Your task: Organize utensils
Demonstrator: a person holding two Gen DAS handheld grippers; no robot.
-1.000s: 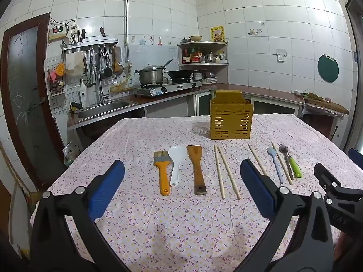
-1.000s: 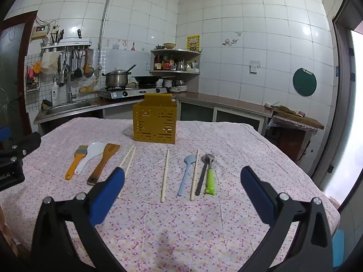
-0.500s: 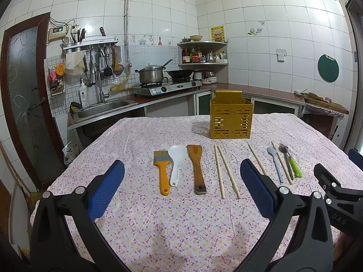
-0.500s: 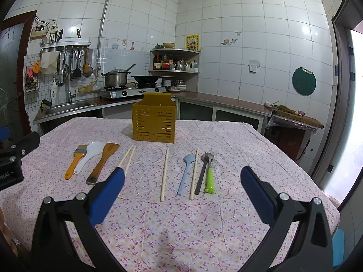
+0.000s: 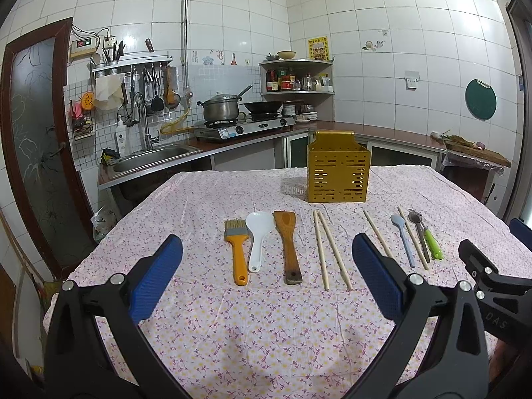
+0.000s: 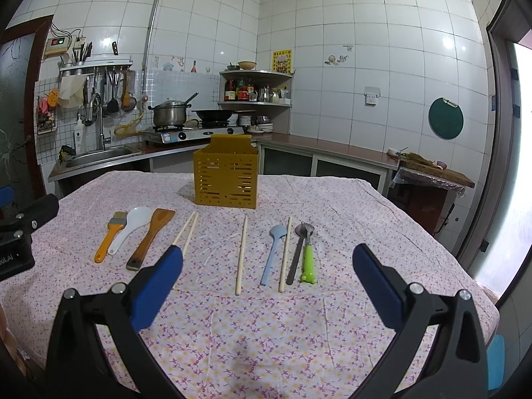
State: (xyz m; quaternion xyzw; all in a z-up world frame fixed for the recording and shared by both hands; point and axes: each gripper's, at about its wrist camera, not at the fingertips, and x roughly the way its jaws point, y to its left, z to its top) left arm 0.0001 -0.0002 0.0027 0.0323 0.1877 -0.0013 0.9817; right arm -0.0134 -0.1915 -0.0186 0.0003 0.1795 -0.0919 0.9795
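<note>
A yellow slotted utensil holder [image 5: 337, 176] [image 6: 226, 179] stands upright at the far middle of the table. In front of it lie a row of utensils: an orange brush [image 5: 236, 249], a white rice paddle [image 5: 259, 236], a wooden spatula [image 5: 288, 246], a pair of chopsticks [image 5: 327, 249], two single chopsticks [image 6: 241, 254], a blue spoon [image 6: 273, 252], a metal spoon [image 6: 299, 249] and a green-handled tool [image 6: 308, 262]. My left gripper [image 5: 266, 279] is open and empty, above the near table before the brush and spatula. My right gripper [image 6: 267, 282] is open and empty, before the spoons.
The table has a floral cloth [image 5: 266, 332] and drops off at the right edge [image 6: 465, 266]. Behind it are a sink [image 5: 149, 159], a stove with a pot [image 5: 221, 109] and a counter. The other gripper shows at each view's side [image 5: 492, 292] [image 6: 20, 242].
</note>
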